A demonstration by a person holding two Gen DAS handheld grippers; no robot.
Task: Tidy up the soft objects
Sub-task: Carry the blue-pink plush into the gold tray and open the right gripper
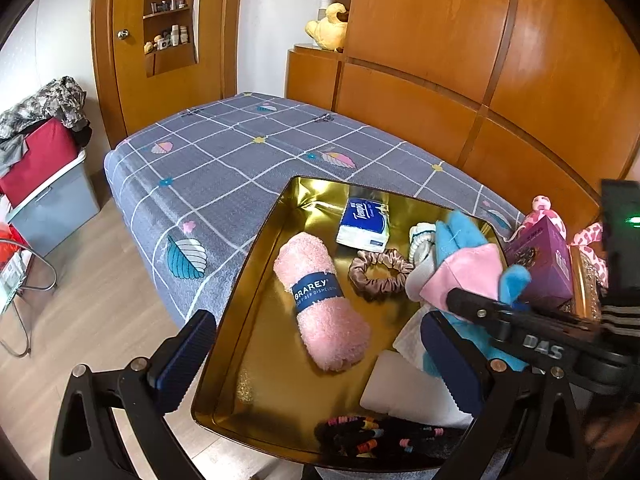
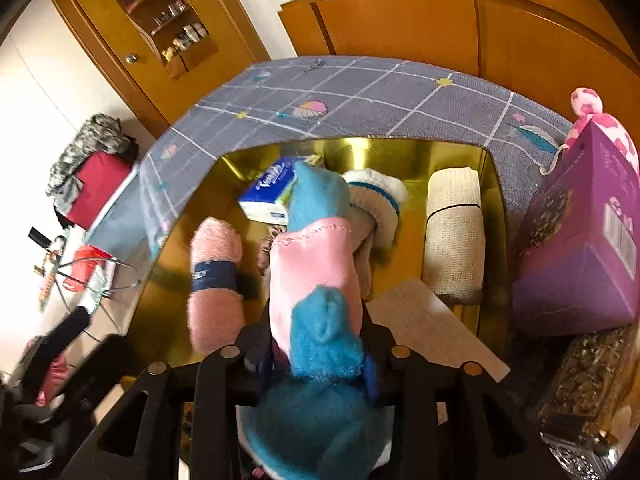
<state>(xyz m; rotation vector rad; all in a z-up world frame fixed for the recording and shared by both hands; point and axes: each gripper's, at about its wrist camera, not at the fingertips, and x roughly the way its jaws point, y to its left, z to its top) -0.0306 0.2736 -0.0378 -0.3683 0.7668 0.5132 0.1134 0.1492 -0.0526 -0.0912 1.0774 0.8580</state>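
A gold tray (image 1: pixel 256 280) sits at the corner of a bed covered by a grey checked spread (image 1: pixel 224 152), and everything here is best placed against that tray.

The right gripper (image 2: pixel 316 356) reaches over the tray's near-right part with a blue-and-pink plush toy (image 2: pixel 316 280) between its jaws. The toy's long axis runs along the gripper's own line, from the fingers toward the tray's far wall; its blue end points that way, over the tissue pack (image 2: pixel 268 192), while a fuzzy blue lump sits right at the fingers. The jaws stand only a little apart with the plush filling the gap; I cannot tell whether the pads are pressing on it.

The left gripper (image 1: pixel 320 360) hangs over the tray's near-left corner with its jaws spread wide and holding nothing; one finger is outside the tray's left rim, the other above the tray's near-right part.

Inside the tray, a rolled pink cloth (image 1: pixel 320 300) with a blue band lies left of centre, its length running from the near side toward the far-left. A brown scrunchie (image 1: pixel 380 272) lies just right of it. A cream rolled cloth (image 2: pixel 454 232) lies along the right wall, lengthwise front to back. A bundle of coloured hair ties (image 1: pixel 368 436) sits at the near rim. A purple box (image 2: pixel 580 240) stands outside the right wall.
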